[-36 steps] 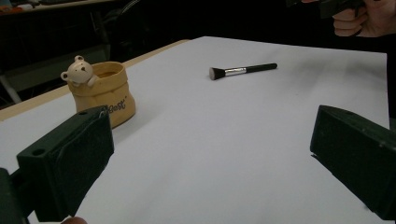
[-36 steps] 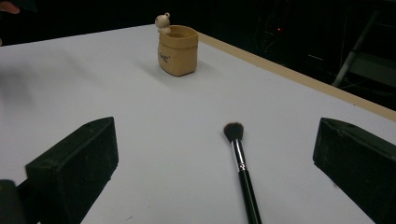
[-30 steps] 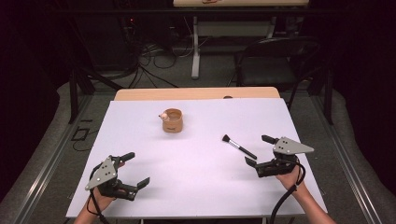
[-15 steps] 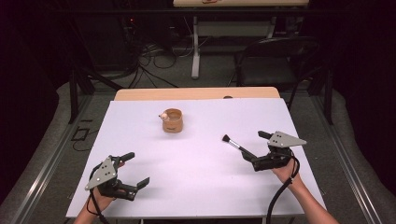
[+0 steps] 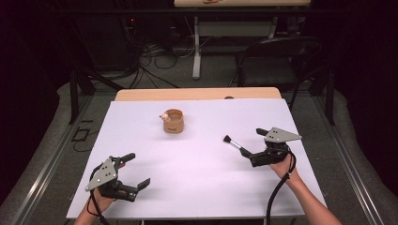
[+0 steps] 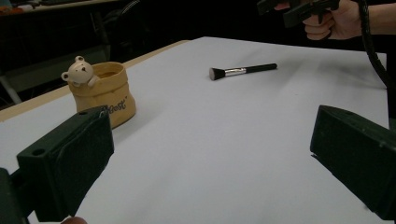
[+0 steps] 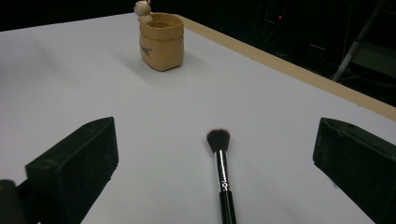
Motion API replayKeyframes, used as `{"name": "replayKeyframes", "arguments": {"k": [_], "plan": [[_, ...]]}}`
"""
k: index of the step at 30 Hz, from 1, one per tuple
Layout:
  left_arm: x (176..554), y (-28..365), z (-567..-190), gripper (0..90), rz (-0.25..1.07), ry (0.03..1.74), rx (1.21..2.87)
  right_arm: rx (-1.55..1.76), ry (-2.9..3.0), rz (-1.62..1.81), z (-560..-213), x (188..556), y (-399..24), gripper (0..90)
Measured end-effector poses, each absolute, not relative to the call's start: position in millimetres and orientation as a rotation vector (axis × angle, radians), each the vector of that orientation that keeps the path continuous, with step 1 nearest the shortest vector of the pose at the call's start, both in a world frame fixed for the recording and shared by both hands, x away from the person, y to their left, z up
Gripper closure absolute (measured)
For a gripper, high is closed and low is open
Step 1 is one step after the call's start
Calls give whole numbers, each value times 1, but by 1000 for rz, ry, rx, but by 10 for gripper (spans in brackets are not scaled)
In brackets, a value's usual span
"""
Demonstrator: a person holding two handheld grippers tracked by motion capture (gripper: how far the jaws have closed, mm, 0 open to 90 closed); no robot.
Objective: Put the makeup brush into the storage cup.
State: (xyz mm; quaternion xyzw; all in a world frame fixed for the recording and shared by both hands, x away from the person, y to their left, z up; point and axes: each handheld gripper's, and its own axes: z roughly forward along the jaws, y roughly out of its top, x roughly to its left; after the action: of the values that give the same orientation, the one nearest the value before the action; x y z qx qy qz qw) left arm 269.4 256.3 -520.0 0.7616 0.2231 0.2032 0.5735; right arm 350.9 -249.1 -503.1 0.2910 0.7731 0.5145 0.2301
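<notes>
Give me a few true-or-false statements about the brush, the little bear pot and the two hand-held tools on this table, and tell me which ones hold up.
1. The makeup brush lies flat on the white table. True.
2. The right tool is clamped on the brush. False: its jaws stand wide open on either side of the brush handle, not touching it.
3. The brush stands inside the bear pot. False: it lies on the table, well apart from the pot.
4. The left tool is open and holds nothing. True.
5. A small bear figure sits at the pot's rim. True.
</notes>
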Motion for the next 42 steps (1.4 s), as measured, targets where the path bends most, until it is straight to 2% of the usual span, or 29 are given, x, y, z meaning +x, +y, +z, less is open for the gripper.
{"name": "replayKeyframes", "arguments": {"k": [42], "plan": [[270, 257, -521, 0, 470, 517, 1785, 896, 2300, 1300, -510, 395, -236, 0]]}}
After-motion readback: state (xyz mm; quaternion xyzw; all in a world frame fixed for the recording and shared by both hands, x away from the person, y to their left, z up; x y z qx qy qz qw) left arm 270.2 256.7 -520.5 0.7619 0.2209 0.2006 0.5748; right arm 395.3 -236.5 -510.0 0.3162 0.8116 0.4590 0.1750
